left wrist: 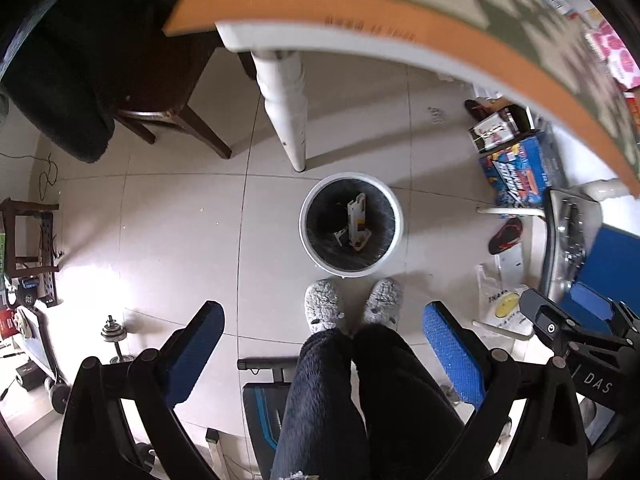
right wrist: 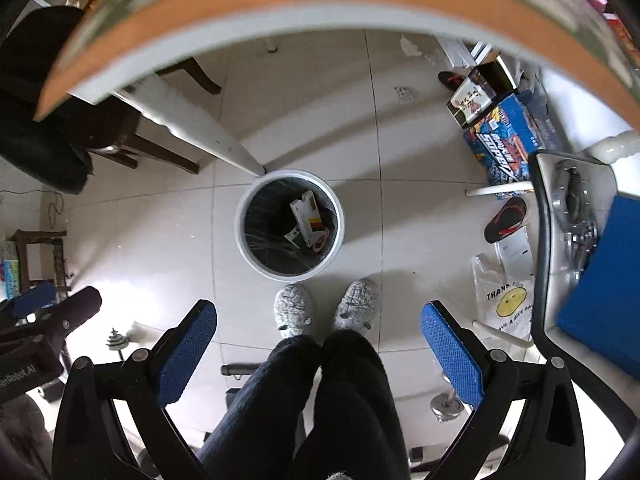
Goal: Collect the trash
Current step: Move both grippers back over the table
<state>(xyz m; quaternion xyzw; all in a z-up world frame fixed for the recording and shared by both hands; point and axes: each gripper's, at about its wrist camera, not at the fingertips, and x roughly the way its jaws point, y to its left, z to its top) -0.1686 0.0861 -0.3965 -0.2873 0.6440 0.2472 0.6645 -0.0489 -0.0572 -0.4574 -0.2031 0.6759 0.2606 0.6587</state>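
Pale floor tiles point(left wrist: 180, 220) are filling most of the left wrist view, with a table edge point(left wrist: 360, 28) arching blurred across the top. One white bin point(left wrist: 394, 220), lined in black, is standing on the floor just beyond two grey slippers point(left wrist: 322, 308). A few pieces of card packaging point(left wrist: 356, 220) are lying inside it; their exact count is hard to tell. The left gripper point(left wrist: 324, 328) is hanging released above the person's legs, its two blue pads point(left wrist: 452, 348) spread wide and grasping nothing. One white table leg point(left wrist: 286, 112) is standing close behind the bin, and one yellow-printed plastic bag point(left wrist: 500, 300) is lying on the floor to the right.

Looking through the right wrist view, the same bin point(right wrist: 242, 236) is sitting near centre with the card packaging point(right wrist: 306, 220) in it. The right gripper point(right wrist: 320, 326) is likewise hanging wide apart and empty, two pads point(right wrist: 452, 352) showing. One bag point(right wrist: 504, 304), one red-and-black sandal point(right wrist: 504, 220) and one blue printed box point(right wrist: 508, 136) are lying to the right.

No trash is being held, so the next piece must come from elsewhere, probably the table. Swinging up carelessly, a gripper could be striking the table edge, which is sitting close overhead. A low sweep could also be tipping the light bin, and thin plastic could be slipping from the pads.
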